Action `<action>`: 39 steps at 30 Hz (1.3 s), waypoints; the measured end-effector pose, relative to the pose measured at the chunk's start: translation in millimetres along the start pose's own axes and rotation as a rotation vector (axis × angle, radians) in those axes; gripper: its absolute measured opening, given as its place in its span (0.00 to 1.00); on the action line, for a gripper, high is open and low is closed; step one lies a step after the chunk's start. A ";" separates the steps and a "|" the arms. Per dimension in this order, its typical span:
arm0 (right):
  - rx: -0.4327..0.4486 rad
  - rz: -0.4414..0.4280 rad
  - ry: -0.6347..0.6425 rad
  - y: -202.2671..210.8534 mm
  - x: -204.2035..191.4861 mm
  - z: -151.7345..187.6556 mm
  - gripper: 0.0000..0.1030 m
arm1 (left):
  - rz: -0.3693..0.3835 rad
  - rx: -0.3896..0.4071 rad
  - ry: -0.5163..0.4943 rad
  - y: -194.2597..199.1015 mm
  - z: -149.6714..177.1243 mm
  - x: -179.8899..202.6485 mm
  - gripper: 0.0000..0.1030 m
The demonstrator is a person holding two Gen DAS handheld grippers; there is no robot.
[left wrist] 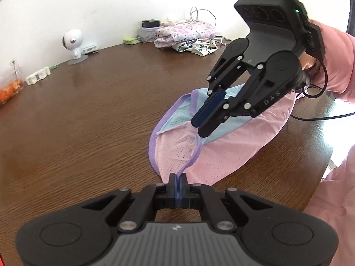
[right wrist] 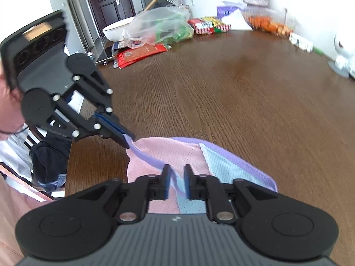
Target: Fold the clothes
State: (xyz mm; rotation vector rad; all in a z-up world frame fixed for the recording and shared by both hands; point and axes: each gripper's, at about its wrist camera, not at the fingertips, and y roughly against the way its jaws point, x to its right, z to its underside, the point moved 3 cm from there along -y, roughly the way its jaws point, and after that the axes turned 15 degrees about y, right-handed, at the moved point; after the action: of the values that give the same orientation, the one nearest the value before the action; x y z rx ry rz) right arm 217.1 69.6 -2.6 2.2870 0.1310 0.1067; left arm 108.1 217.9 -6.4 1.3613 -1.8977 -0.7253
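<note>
Spreading across most of both views, the dark brown wood-grain counter carries a pink and pale-blue mesh garment with lilac trim at its near edge. Behind it sits a folded pile of floral clothes by the wall. The left gripper is clamped on the lilac trim strip. The right gripper stands slightly parted over the fabric, seemingly gripping nothing.
</note>
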 end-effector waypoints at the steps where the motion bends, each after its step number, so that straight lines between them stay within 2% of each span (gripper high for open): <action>1: 0.008 -0.004 0.030 1.0 -5.2 -4.4 0.35 | 0.008 -0.014 -0.016 -0.9 -3.2 -2.5 0.01; 3: 0.017 -0.011 0.093 1.8 -16.1 -13.6 0.39 | 0.021 -0.043 -0.057 -2.8 -9.6 -6.5 0.01; 7: -0.048 -0.003 0.221 -22.5 -35.8 -33.8 0.39 | 0.052 -0.088 -0.218 -2.4 -19.6 0.1 0.01; 9: -0.072 -0.010 0.240 -35.3 -39.8 -39.9 0.34 | 0.078 -0.108 -0.286 -1.3 -21.7 6.3 0.01; 11: -0.079 -0.055 0.220 -41.7 -40.4 -41.6 0.02 | 0.057 -0.108 -0.317 -2.6 -21.3 8.9 0.03; 14: -0.057 -0.098 0.152 -41.0 -35.7 -37.1 0.02 | 0.031 -0.090 -0.322 -4.0 -16.4 8.9 0.17; 15: -0.044 -0.111 0.112 -39.1 -31.1 -34.0 0.02 | 0.024 -0.077 -0.314 -3.3 -13.0 7.6 0.28; 17: -0.013 -0.140 0.026 -33.9 -21.2 -27.0 0.02 | 0.022 -0.051 -0.296 -1.1 -5.7 4.8 0.44; 19: 0.009 -0.157 -0.018 -29.8 -14.8 -23.9 0.02 | 0.047 -0.037 -0.281 -0.2 2.1 2.8 0.44; 21: 0.027 -0.171 -0.052 -26.7 -9.1 -21.8 0.02 | 0.032 -0.023 -0.285 -3.6 6.7 2.5 0.41; 24: 0.031 -0.179 -0.078 -25.7 -2.3 -19.4 0.02 | -0.038 0.008 -0.318 -11.2 6.8 3.7 0.27; 26: 0.037 -0.182 -0.097 -25.0 0.4 -18.0 0.02 | -0.055 0.039 -0.320 -13.2 3.3 4.1 0.20; 33: 0.061 -0.187 -0.137 -18.6 6.1 -14.4 0.02 | -0.084 0.136 -0.238 -9.7 -3.9 8.4 0.22; 34: 0.064 -0.185 -0.146 -17.9 7.6 -13.5 0.02 | -0.086 0.142 -0.233 -8.7 -2.8 9.5 0.25; 36: 0.077 -0.188 -0.185 -17.0 11.9 -11.9 0.02 | -0.096 0.147 -0.241 -9.0 0.5 14.1 0.29; 39: 0.089 -0.183 -0.209 -14.8 16.0 -10.0 0.02 | -0.150 0.169 -0.260 -11.8 6.8 23.7 0.30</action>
State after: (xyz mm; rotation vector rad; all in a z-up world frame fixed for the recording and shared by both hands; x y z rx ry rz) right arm 230.9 88.8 -6.6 2.3466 0.2387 -0.2364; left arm 104.3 192.1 -14.8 1.5929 -2.1148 -0.8681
